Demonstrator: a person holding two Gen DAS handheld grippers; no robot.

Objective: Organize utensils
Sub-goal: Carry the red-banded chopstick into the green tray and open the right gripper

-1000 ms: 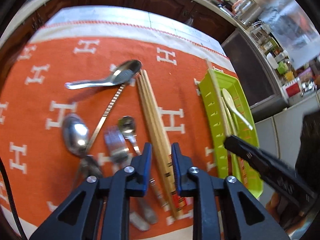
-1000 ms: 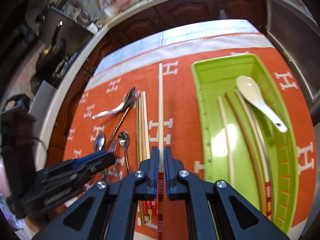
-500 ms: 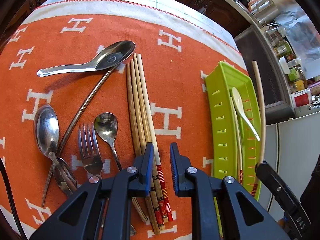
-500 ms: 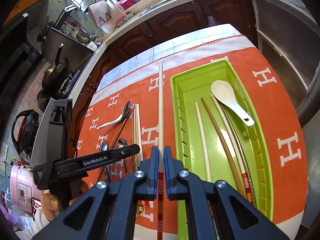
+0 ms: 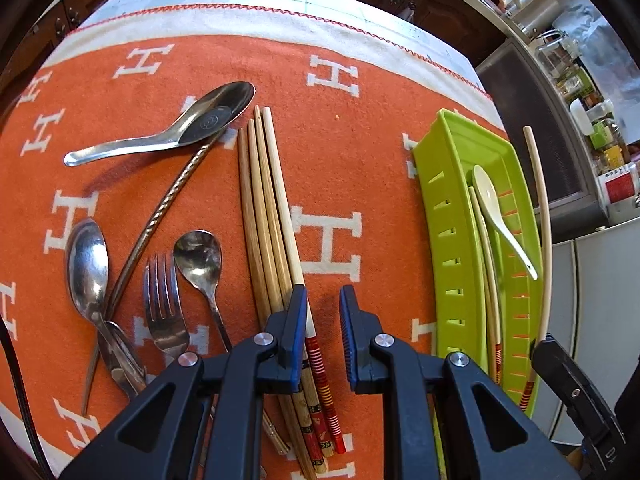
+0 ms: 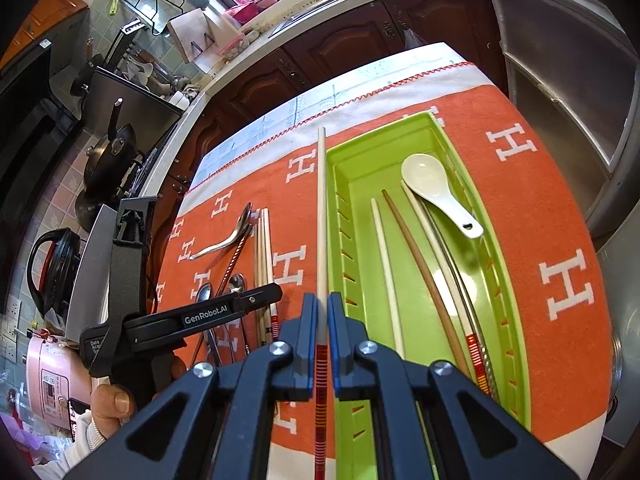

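My right gripper (image 6: 319,320) is shut on a pale chopstick (image 6: 321,216) with a red-striped end and holds it in the air by the left wall of the green tray (image 6: 504,280). The tray holds a white spoon (image 6: 432,184) and several chopsticks (image 6: 386,264). My left gripper (image 5: 323,320) is open above the orange cloth, its left pad (image 5: 298,320) over the loose chopsticks (image 5: 268,216). A metal ladle spoon (image 5: 188,128), a twisted rod (image 5: 160,216), two spoons (image 5: 86,264) and a fork (image 5: 162,304) lie to its left. The held chopstick (image 5: 541,216) shows beyond the tray (image 5: 444,216).
The orange cloth (image 5: 344,100) with white H marks covers the table, with a white border at the far edge. Dark cabinets and a kitchen counter (image 6: 320,20) stand beyond it. A steel unit (image 6: 580,92) stands to the right.
My right gripper has lifted the chopstick and carried it right to the tray. My left gripper has drawn back and risen, still open over the loose chopsticks.
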